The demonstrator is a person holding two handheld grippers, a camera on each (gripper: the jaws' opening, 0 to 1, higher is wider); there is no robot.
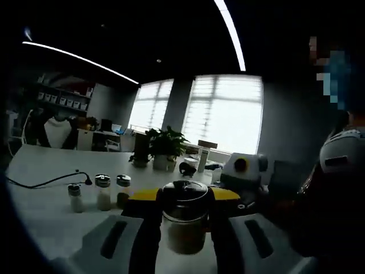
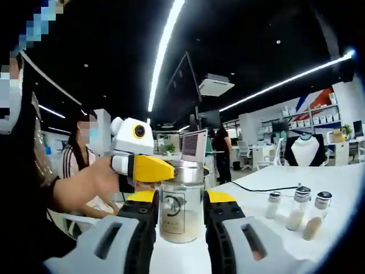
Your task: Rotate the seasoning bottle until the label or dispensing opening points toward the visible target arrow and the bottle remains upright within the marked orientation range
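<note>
1. Centrally, low in the right gripper view, the clear glass seasoning bottle with a metal lid and pale powder inside (image 2: pixel 181 210) stands upright on the white table (image 2: pixel 336 182); your right gripper (image 2: pixel 181 228) has its black, yellow-tipped jaws pressed against both sides of the glass, holding it.
2. At centre left of that view, your left gripper (image 2: pixel 149 169) reaches in, its yellow tip touching the lid; a hand (image 2: pixel 105 180) grips its body.
3. Low centre in the left gripper view, the same bottle (image 1: pixel 183 220) sits between the left gripper (image 1: pixel 183 242) jaws, which stand wide and, as far as can be judged, clear of the glass.
4. The label faces the right gripper camera; no target arrow can be made out.
5. Three small shaker jars (image 1: pixel 100 193) stand at left in the left gripper view, well apart from the bottle.
6. To turn well: keep the base flat on the table, rotate in short arcs about the vertical axis, and steady the lid from above so the bottle does not tip.
</note>
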